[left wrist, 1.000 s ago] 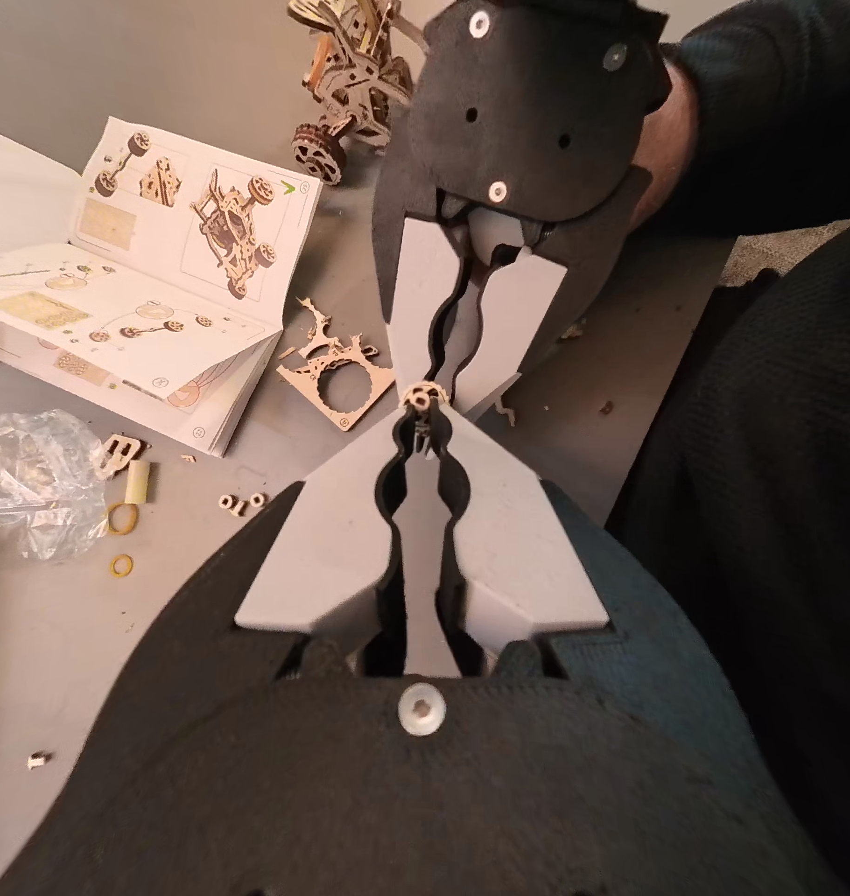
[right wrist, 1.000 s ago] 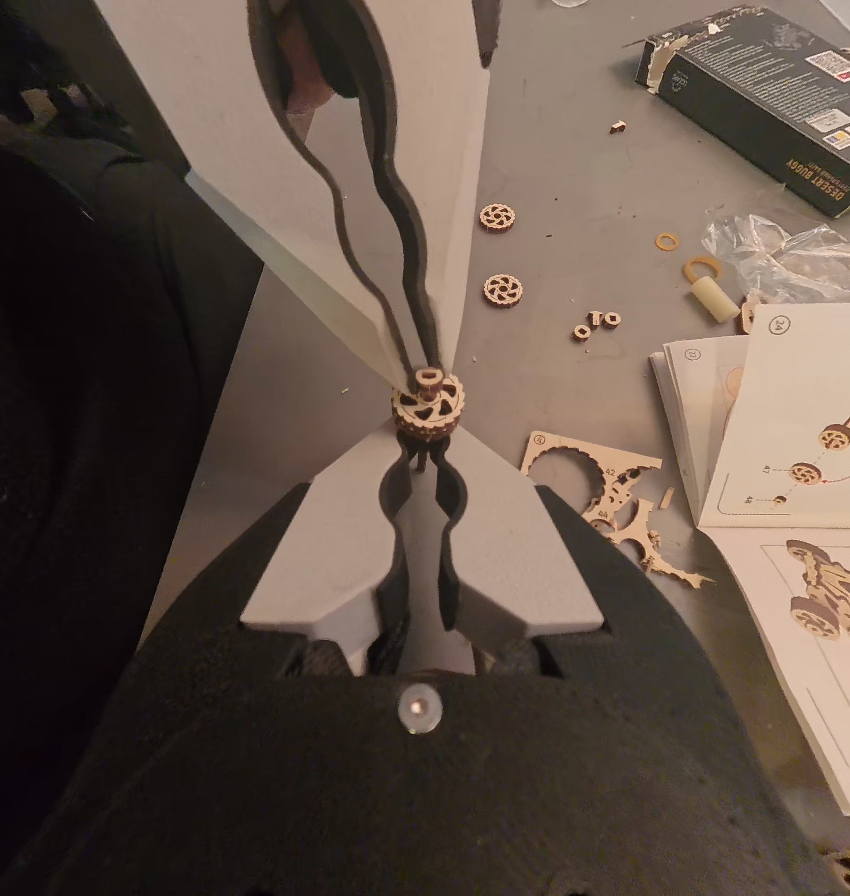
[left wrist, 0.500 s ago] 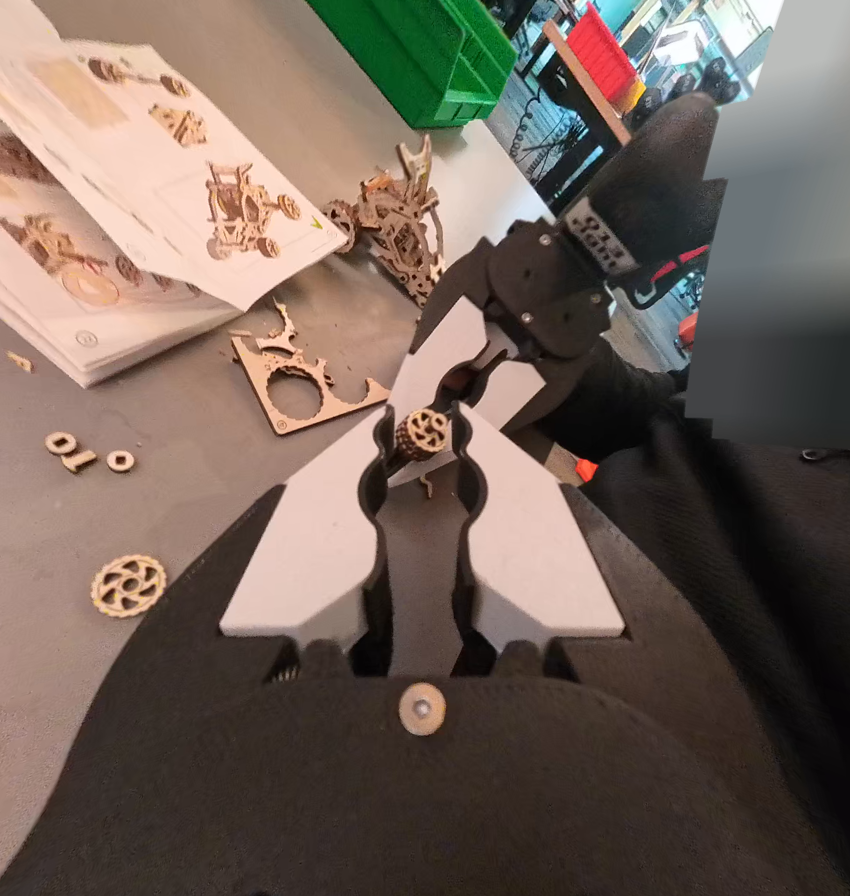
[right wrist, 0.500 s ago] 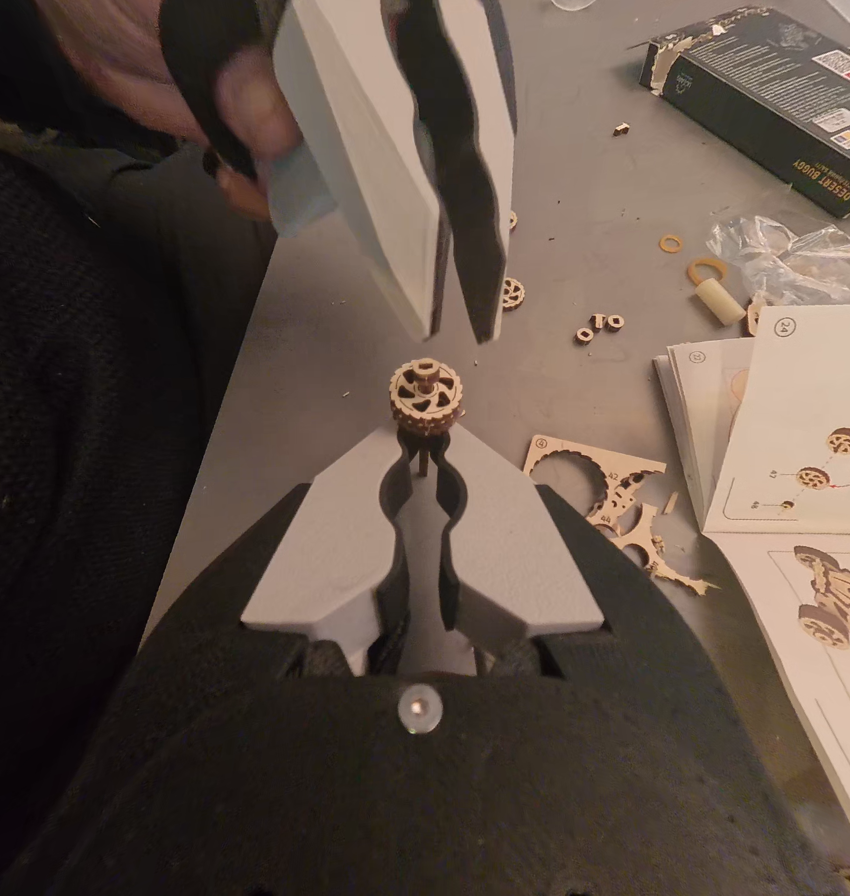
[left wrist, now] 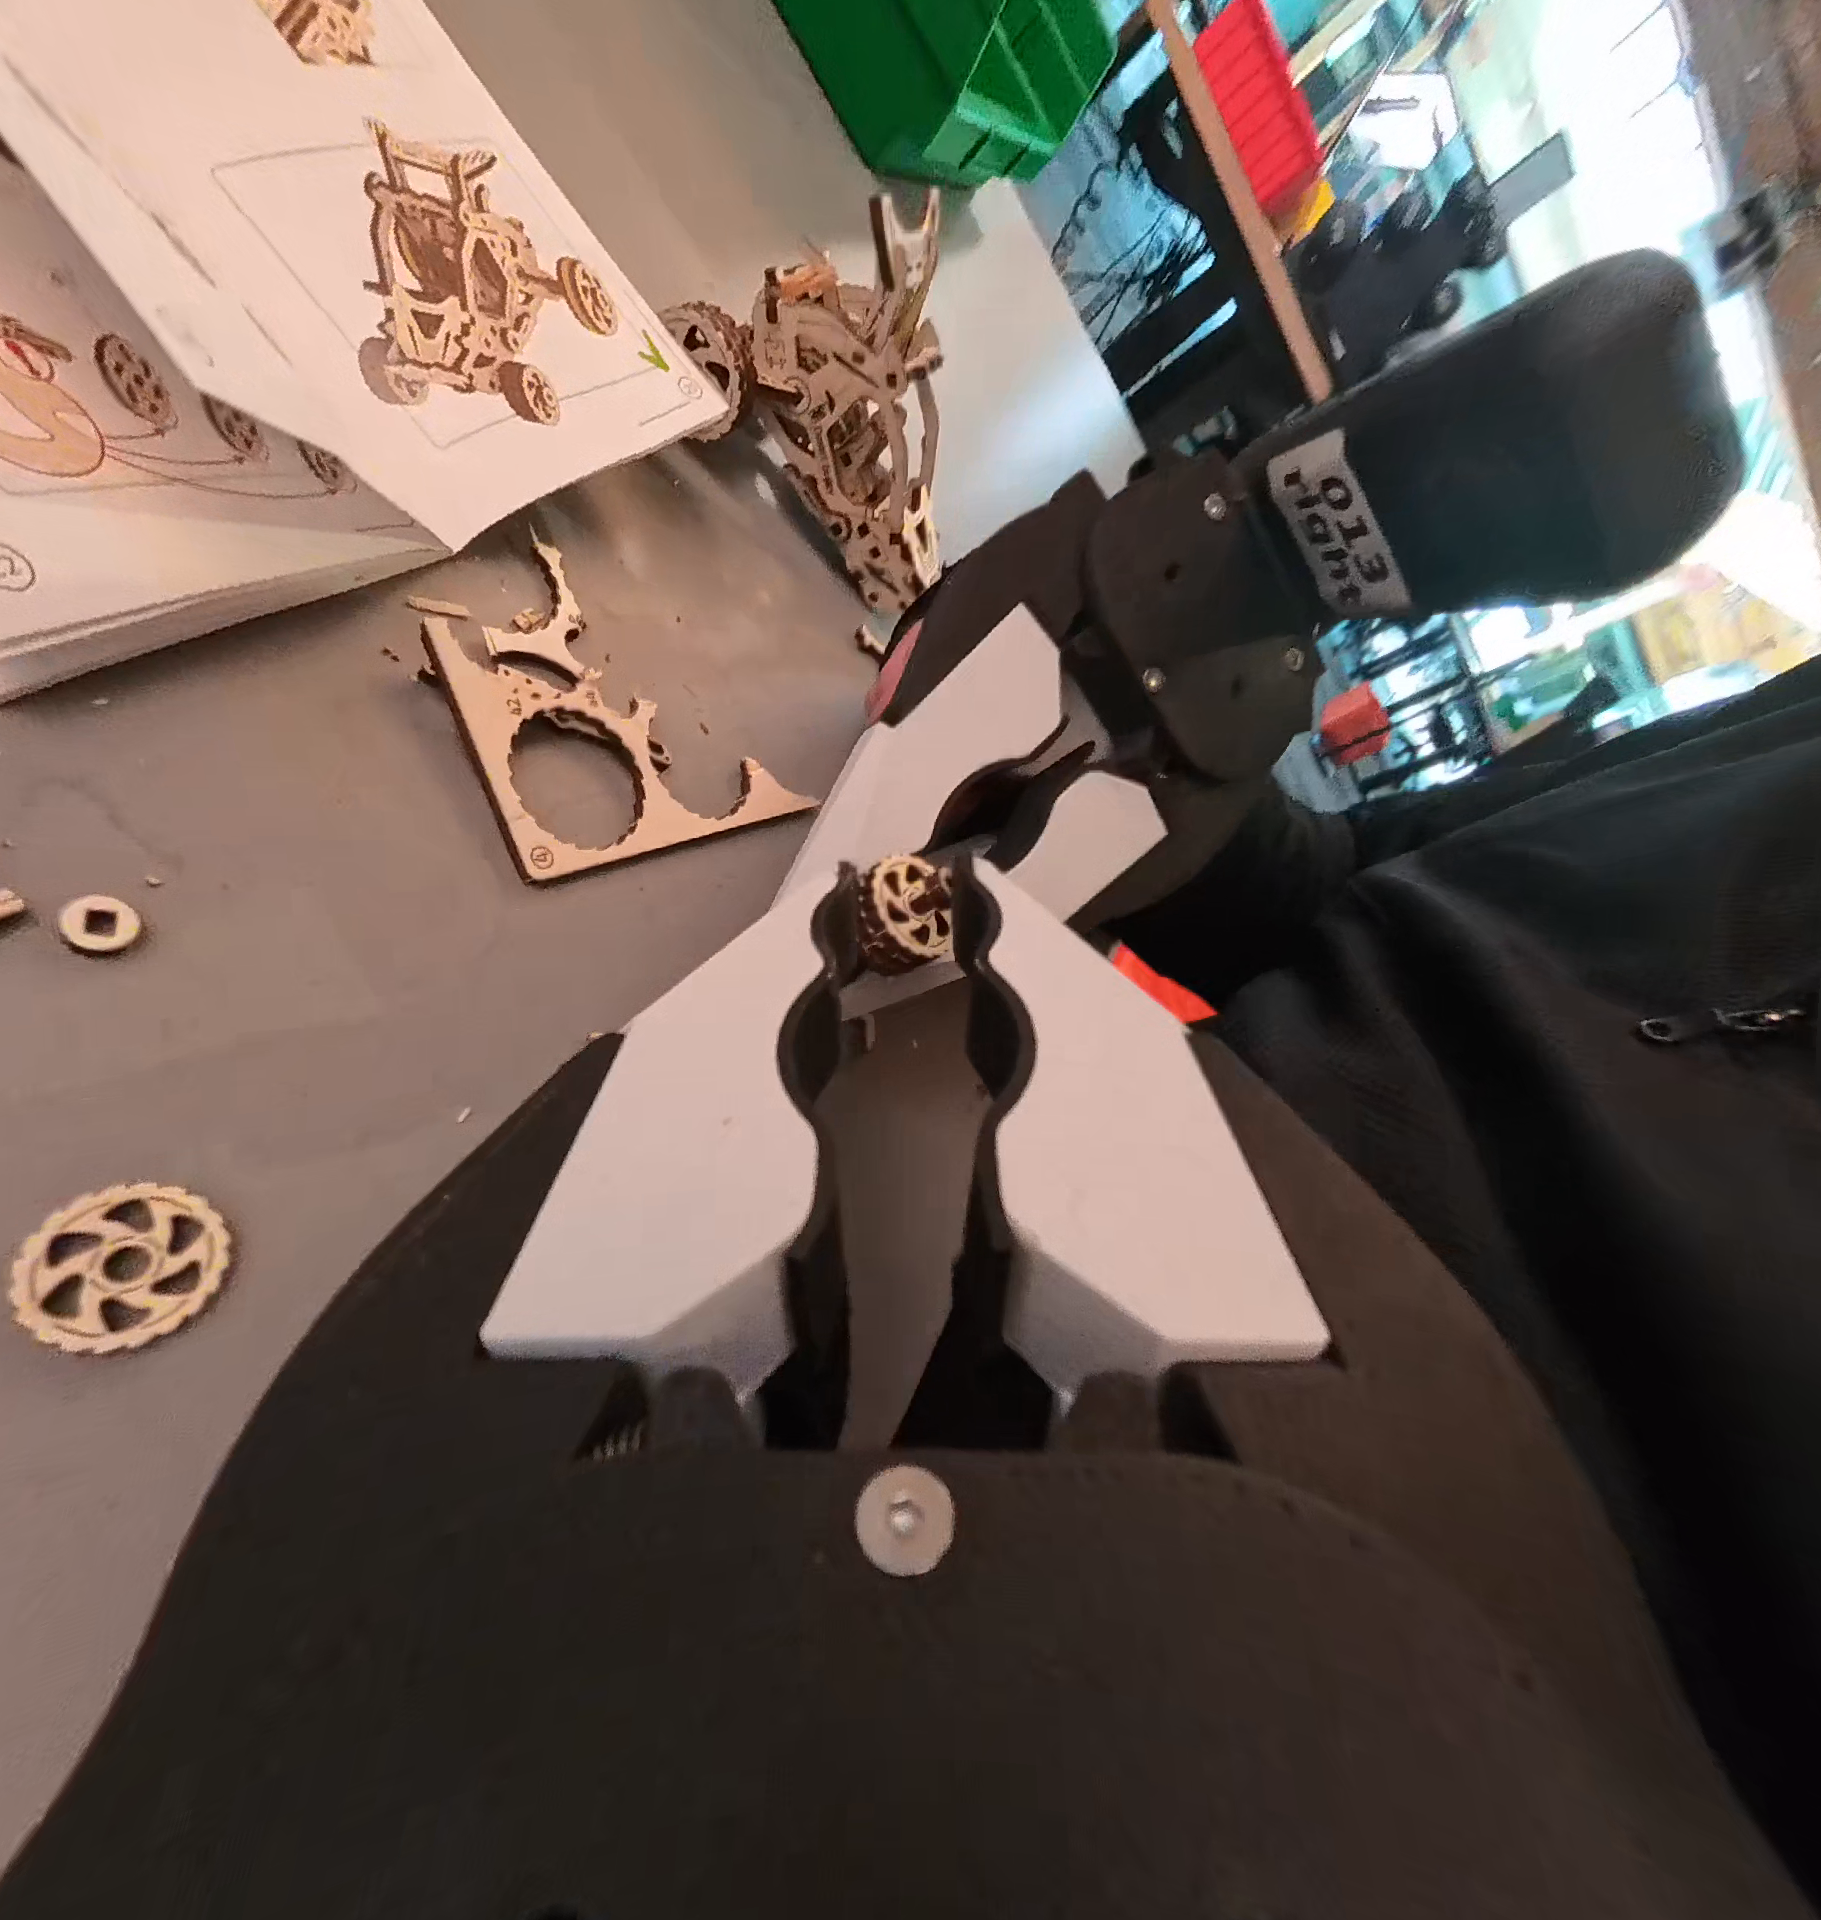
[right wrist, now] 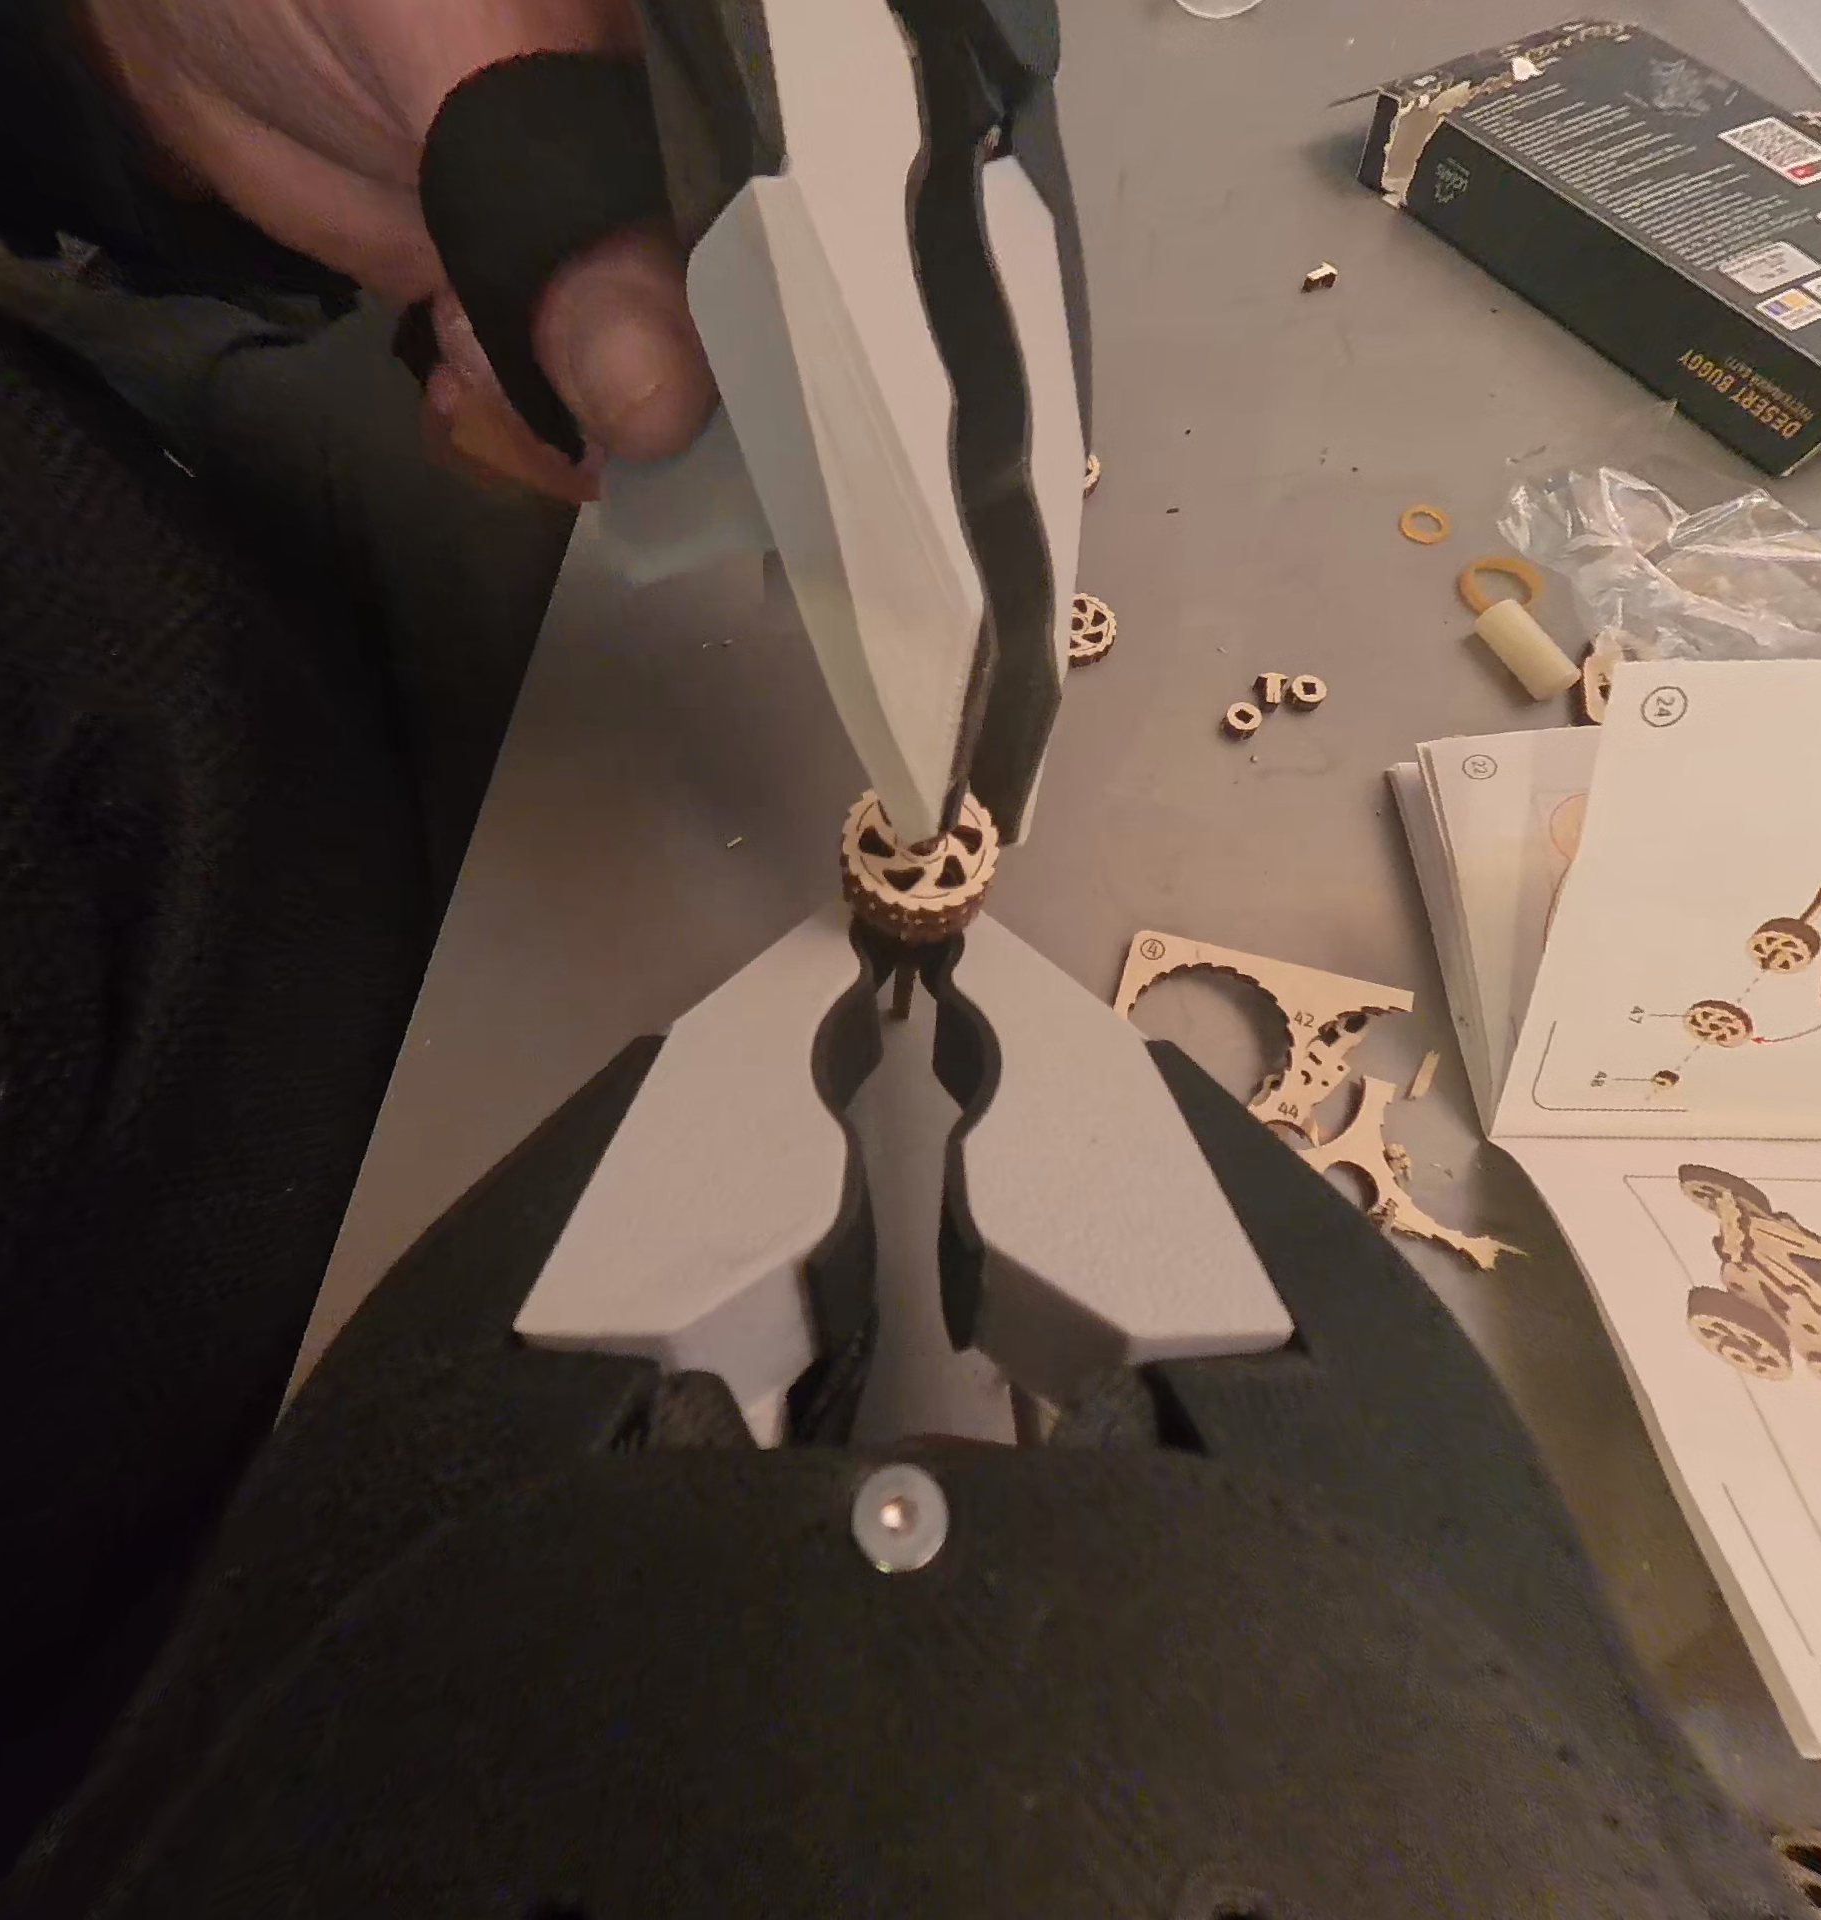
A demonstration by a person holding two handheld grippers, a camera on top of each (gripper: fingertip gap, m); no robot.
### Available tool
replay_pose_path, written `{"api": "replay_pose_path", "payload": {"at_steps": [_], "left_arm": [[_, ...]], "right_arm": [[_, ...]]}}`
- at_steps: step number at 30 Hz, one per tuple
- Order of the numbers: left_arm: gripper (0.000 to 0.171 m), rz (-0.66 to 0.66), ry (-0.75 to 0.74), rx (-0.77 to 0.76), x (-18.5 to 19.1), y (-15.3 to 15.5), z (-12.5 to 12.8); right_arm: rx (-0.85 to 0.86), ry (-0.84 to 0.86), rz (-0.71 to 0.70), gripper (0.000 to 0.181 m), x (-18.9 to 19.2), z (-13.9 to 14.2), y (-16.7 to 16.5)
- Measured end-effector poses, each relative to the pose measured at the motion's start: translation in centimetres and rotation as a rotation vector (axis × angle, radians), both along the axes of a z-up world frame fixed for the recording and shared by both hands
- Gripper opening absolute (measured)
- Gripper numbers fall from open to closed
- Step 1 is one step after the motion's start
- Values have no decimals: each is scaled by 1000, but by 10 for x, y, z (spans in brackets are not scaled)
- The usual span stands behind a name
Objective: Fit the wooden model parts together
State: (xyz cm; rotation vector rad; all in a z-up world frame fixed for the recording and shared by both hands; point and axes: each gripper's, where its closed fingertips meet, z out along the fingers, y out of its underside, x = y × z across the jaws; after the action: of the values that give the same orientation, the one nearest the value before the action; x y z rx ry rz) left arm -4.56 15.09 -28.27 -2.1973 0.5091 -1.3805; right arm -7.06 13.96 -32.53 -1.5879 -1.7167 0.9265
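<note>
We hold a two-finger gripper in each hand above a grey table (right wrist: 1249, 260) strewn with wooden kit pieces.

The right gripper (right wrist: 906, 940) is clamped on a thin wooden axle (right wrist: 899, 987), its fingers pressed together around the stick. A small toothed wooden wheel (right wrist: 916, 873) sits on the axle's far end, just past those fingertips. The left gripper (left wrist: 901, 920) comes in from the opposite side. In the right wrist view its fingertips (right wrist: 947, 769) look nearly together and touch the wheel's outer face. In its own view the wheel (left wrist: 901, 914) lies between its tips, which stand a little apart. We cannot tell for certain whether they pinch the wheel or only press on it.

We judge the step in hand to be seating the wheel fully on the axle. To do it well, we should keep both grippers on one line, push straight along the axle and hold the right one rigid. Sideways force could probably snap so thin a stick.

The right gripper points away from our body, roughly level over the table edge. The left gripper points back toward it, tip to tip, and our bare left hand (right wrist: 366, 208) grips its handle.

Nearby lie an open instruction booklet (left wrist: 210, 343), a punched-out wooden sheet (left wrist: 594, 769), a loose wheel (left wrist: 121, 1268) and a partly built buggy model (left wrist: 844, 416).
</note>
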Motion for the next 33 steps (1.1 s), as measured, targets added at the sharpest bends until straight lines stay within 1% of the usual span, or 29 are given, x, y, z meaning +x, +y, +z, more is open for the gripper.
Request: {"api": "replay_pose_path", "payload": {"at_steps": [4,10,13,14,15,16,17,19,22,25,28,31,33], "left_arm": [[16,-31,55,-22,0,0,-1],[15,-38,23,-92,1,0,-1],[14,-24,-43,-141,0,0,0],[13,-9,-83,-170,-2,2,1],[3,4,-143,-172,-3,3,6],[4,34,-202,-169,-5,7,11],[4,43,-225,-176,-6,6,12],[4,26,-187,-142,-3,0,8],[8,38,-199,-125,-5,-1,10],[2,31,-172,-103,-7,-4,6],[1,25,-183,-83,-6,-5,6],[0,15,-183,-37,-5,-6,6],[0,7,-156,23,-5,-6,6]], "right_arm": [[14,-5,-7,0,0,0,1],[29,-4,-9,0,0,0,1],[27,4,-5,0,-1,0,0],[20,7,-4,0,-2,0,-1],[20,7,1,0,-2,0,-2],[26,8,4,0,-2,-1,-2],[25,8,5,0,-3,-1,-3],[19,7,3,0,-3,-1,-2],[16,7,5,0,-3,-1,-2],[18,8,7,0,-3,-1,-3],[16,7,9,0,-3,-1,-3],[13,7,8,0,-2,-1,-3],[12,7,6,0,-2,-1,-2]]}}
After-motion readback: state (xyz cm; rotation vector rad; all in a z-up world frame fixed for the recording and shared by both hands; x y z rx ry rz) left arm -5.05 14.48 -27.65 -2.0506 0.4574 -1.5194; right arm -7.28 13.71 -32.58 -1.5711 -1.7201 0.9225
